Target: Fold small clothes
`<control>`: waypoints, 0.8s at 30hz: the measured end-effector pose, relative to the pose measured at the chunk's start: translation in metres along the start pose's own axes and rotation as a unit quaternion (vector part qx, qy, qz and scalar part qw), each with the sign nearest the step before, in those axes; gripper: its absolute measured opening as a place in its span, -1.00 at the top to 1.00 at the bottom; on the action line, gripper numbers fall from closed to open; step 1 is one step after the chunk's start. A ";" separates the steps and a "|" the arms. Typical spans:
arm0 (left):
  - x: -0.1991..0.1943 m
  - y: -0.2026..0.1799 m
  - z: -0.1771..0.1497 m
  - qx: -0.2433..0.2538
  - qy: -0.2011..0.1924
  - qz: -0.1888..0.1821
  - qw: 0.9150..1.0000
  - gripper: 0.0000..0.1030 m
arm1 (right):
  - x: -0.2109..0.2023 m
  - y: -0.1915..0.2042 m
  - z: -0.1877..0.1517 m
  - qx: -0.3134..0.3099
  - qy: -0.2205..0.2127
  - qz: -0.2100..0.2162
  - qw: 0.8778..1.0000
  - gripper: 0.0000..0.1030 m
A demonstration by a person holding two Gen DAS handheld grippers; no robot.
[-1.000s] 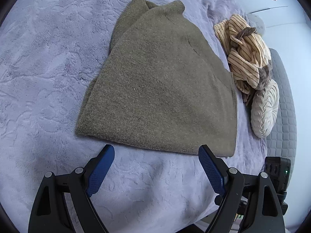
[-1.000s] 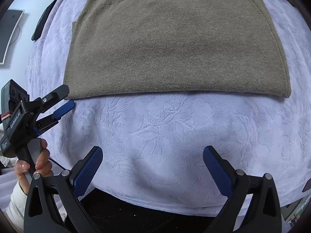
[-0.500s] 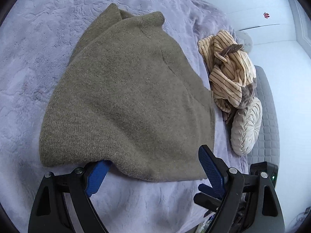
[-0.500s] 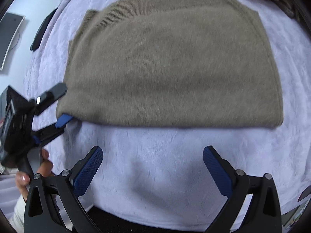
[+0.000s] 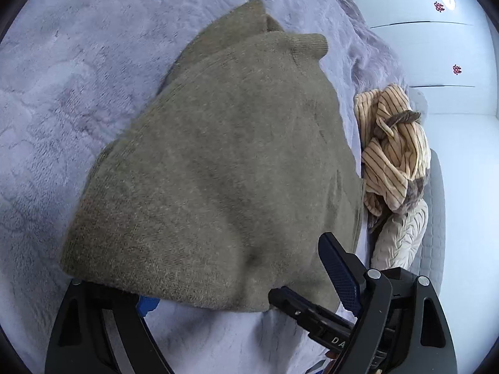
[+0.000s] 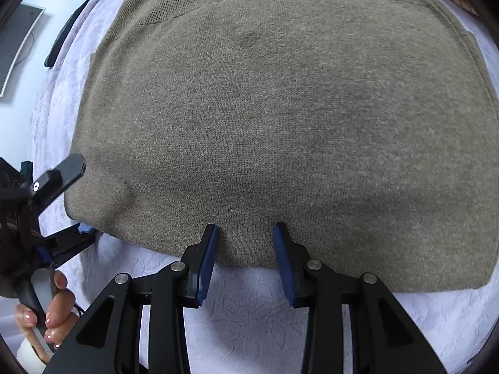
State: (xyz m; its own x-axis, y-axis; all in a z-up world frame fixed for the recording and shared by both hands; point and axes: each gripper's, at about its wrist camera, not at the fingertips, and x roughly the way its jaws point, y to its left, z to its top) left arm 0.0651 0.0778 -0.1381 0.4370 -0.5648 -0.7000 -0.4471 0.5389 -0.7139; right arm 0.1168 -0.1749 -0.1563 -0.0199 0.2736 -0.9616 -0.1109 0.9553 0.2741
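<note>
The olive knit sweater (image 6: 274,118) fills most of my right wrist view, spread flat on the pale lilac plush blanket (image 6: 280,318), its near hem running across the lower middle of the frame. My right gripper (image 6: 244,240) has its two blue-padded fingers (image 6: 207,258) narrowed either side of that hem, the cloth edge lying between them; they have not met, and I cannot tell whether they pinch the knit yet. At the left edge of this same view my left gripper (image 6: 73,199) shows from the side, jaws wide, one black finger above the sweater's corner and one blue-padded finger beneath it, with my left hand (image 6: 51,308) on its handle in the lower left. My left wrist view tells that story differently: the left gripper (image 5: 243,280) is spread open, the sweater (image 5: 224,162) draped over the left finger so only a bit of blue pad (image 5: 146,304) peeks out under the hem, while the right pad stands bare above the cloth at lower right. There the tip of my right gripper (image 5: 287,302) pokes in against the hem at bottom centre. Only this view shows the ribbed collar at the upper centre, and a striped cream garment (image 5: 393,152) bunched by a pale quilted piece (image 5: 402,237) at the right. Only the right view shows a dark flat object (image 6: 67,31) at the upper left.
</note>
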 end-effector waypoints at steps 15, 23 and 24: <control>0.005 -0.018 0.008 0.049 -0.057 0.116 0.990 0.52 | -0.007 -0.016 -0.008 -0.009 0.003 0.023 1.000 0.22; 0.005 -0.082 -0.020 0.270 -0.099 0.222 0.932 0.57 | -0.024 -0.034 0.003 0.005 0.015 0.053 0.999 0.22; 0.006 -0.089 -0.024 0.294 -0.101 0.230 0.922 0.57 | -0.030 -0.038 0.005 0.009 0.013 0.058 0.998 0.22</control>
State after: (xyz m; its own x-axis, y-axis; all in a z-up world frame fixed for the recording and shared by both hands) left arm 0.0891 0.0115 -0.0786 0.4705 -0.0955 -0.8772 -0.1465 0.9719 -0.1844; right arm 0.1262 -0.2191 -0.1378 -0.0564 0.3793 -0.9236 -0.0884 0.9195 0.3830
